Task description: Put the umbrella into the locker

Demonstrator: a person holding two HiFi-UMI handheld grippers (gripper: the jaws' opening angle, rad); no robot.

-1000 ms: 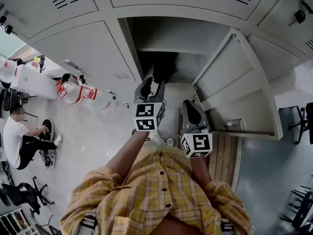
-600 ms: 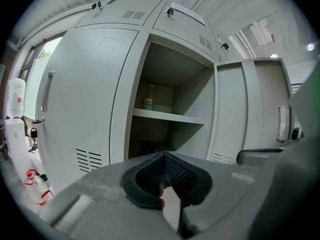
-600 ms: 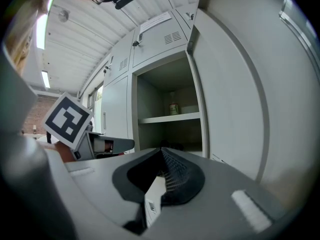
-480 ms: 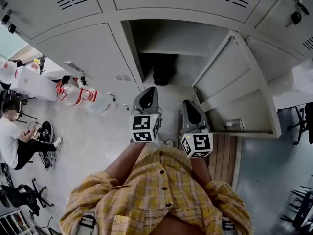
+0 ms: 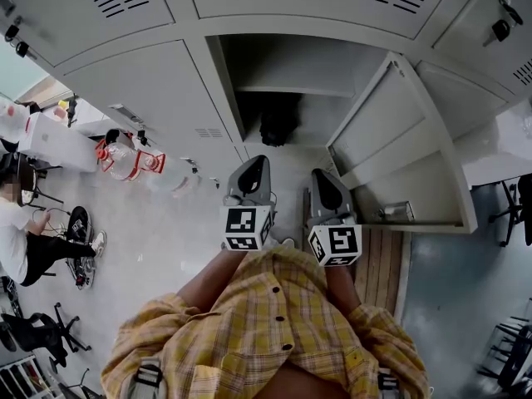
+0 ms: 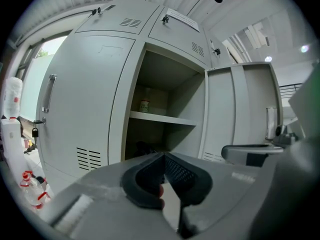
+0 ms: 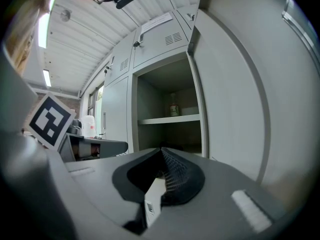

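Black umbrella point(image 5: 278, 127) low in the open locker point(image 5: 223, 73), small jar point(image 6: 144, 105) on its shelf point(image 5: 291, 89)

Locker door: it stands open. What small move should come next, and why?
Probably bring the right tongs to the open door and start pushing it shut: a dark bundle, likely the umbrella, lies in the lower compartment, and the left tongs are shut, empty.
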